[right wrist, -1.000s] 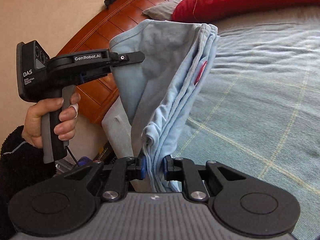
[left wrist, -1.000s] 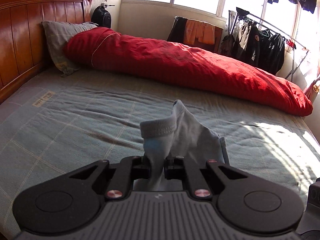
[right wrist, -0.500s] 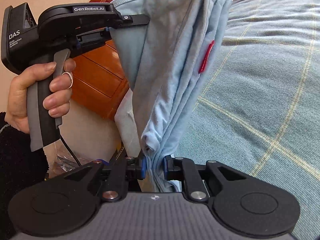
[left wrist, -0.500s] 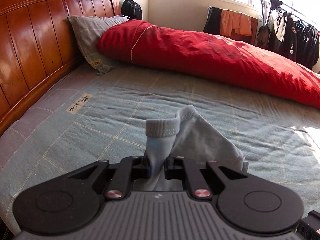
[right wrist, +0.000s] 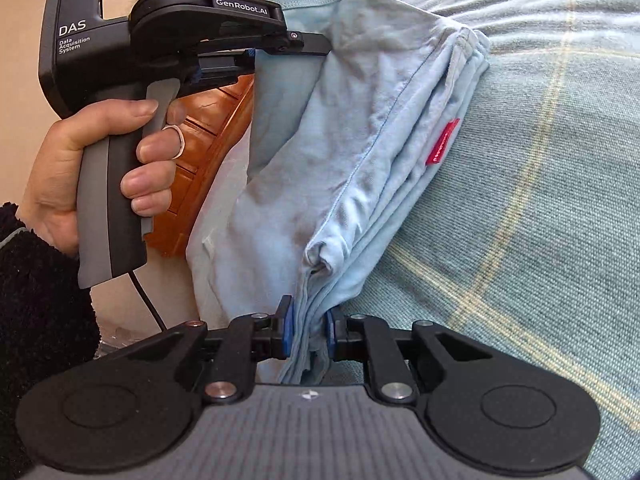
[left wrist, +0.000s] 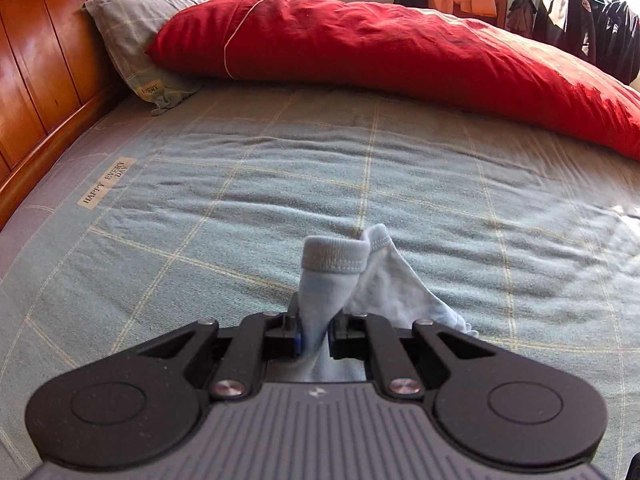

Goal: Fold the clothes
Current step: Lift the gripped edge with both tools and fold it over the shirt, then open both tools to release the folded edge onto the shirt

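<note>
A light blue garment point(right wrist: 360, 136) with a small red tag point(right wrist: 443, 142) hangs folded in several layers between both grippers, over the near-left part of the bed. My left gripper point(left wrist: 316, 334) is shut on its ribbed hem point(left wrist: 334, 260), which sticks up past the jaws. In the right wrist view my right gripper point(right wrist: 308, 330) is shut on a bunched lower corner of the same garment. The left gripper point(right wrist: 316, 44) shows there too, held by a hand point(right wrist: 100, 160), pinching the garment's upper edge.
The bed has a grey-green checked sheet point(left wrist: 240, 200). A long red duvet roll point(left wrist: 400, 52) and a grey pillow point(left wrist: 132, 40) lie at its far side. A wooden headboard point(left wrist: 36, 56) stands left. Clothes hang on a rack point(left wrist: 580, 4) at the back right.
The left gripper has swung left and dropped closer over the bed, so the headboard and pillow fill more of its view. In the right wrist view the garment and left gripper have come nearer.
</note>
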`<state>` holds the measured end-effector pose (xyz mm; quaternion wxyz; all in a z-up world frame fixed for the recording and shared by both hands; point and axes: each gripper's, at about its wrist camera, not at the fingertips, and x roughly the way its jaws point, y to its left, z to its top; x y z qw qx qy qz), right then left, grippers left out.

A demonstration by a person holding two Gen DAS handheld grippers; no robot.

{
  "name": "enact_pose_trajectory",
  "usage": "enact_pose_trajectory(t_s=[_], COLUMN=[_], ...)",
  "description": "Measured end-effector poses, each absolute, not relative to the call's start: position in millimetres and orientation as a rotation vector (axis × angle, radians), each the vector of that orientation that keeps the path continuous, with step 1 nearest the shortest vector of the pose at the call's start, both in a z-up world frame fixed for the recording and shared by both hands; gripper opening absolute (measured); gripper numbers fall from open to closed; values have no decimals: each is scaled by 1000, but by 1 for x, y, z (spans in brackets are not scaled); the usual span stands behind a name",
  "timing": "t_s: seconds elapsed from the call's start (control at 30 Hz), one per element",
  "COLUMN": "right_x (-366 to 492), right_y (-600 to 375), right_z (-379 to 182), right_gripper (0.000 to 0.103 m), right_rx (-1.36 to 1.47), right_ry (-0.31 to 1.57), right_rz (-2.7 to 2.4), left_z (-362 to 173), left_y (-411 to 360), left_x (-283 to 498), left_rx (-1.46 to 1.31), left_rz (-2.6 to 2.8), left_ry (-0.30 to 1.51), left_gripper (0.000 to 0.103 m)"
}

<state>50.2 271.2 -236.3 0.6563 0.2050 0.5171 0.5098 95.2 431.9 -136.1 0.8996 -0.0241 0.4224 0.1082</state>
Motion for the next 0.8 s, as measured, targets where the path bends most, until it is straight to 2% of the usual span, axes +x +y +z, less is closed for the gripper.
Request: enact_pose_trajectory(t_s=[0.07,0.23,0.33,0.37,0.43,0.5,0.63,0.7,0.8], right_x=[48,40,35,33,29,26,12,26,38], right_y=[269,260,249,244,230,214,174,165,160], right_z=[-238,-232,-223,-218,-208,-198,-173,-169,-161], right_gripper=[18,22,32,40,44,51,55,60,61], right_rx=[466,435,404,392,361,337,324,328,337], right_ry=[1171,1149,1129,1119,1084,1059,1018,997,983], right_rz=[1157,1164,1157,1152,1154,1147,1144,1136,1135], left_z=[-133,-127,-123,-121,-118,-123,-152,-172,-193], left_y=[436,447,454,456,461,465,479,489,500], left_x=[92,83,78,76,73,66,49,44,40], left_rx=[-51,-53,-54,-54,-55,-89,-253,-320,-396], left_rz=[233,255,268,272,281,242,166,188,209], left_ry=[859,819,795,788,772,778,803,814,824], left_gripper=[11,25,28,30,42,47,47,48,47])
